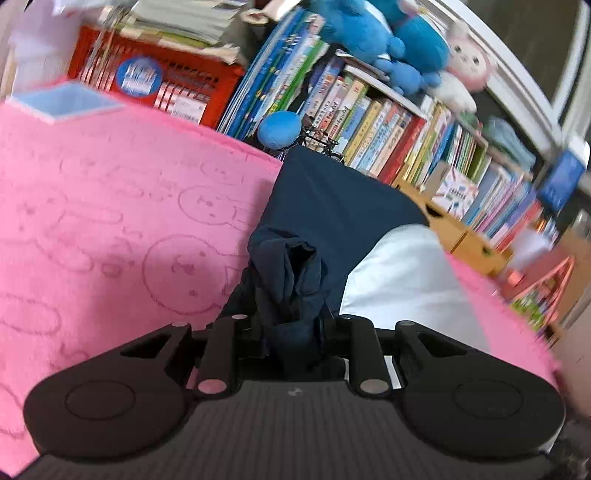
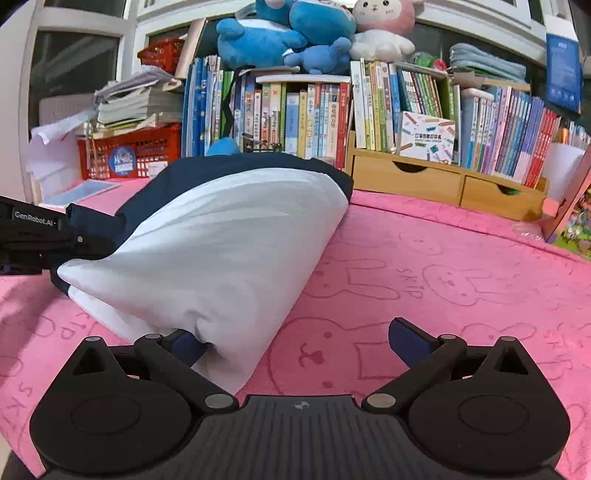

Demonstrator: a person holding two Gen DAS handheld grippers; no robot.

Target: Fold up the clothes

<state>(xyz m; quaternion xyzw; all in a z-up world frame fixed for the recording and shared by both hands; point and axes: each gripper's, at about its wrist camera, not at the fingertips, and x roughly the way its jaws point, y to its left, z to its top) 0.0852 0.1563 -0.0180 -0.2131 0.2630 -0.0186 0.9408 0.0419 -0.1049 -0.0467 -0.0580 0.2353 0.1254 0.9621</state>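
Observation:
A navy and white garment (image 2: 229,240) lies folded over on the pink rabbit-print blanket (image 2: 424,280). In the left wrist view its navy part (image 1: 332,206) runs away from me with the white part (image 1: 402,277) to the right. My left gripper (image 1: 291,328) is shut on a bunched navy edge of the garment, which hides the fingertips. It also shows in the right wrist view as my left gripper (image 2: 33,240) at the garment's left end. My right gripper (image 2: 295,345) stands open at the near corner. Its left pad (image 2: 184,349) sits against the white fold, while the right pad (image 2: 406,343) is over bare blanket.
Behind the blanket stand rows of books (image 2: 303,118), wooden drawers (image 2: 406,177), a red crate (image 2: 129,155) with stacked papers, and blue and pink plush toys (image 2: 295,33) on top. A pale blue tray (image 1: 66,101) rests at the blanket's far left.

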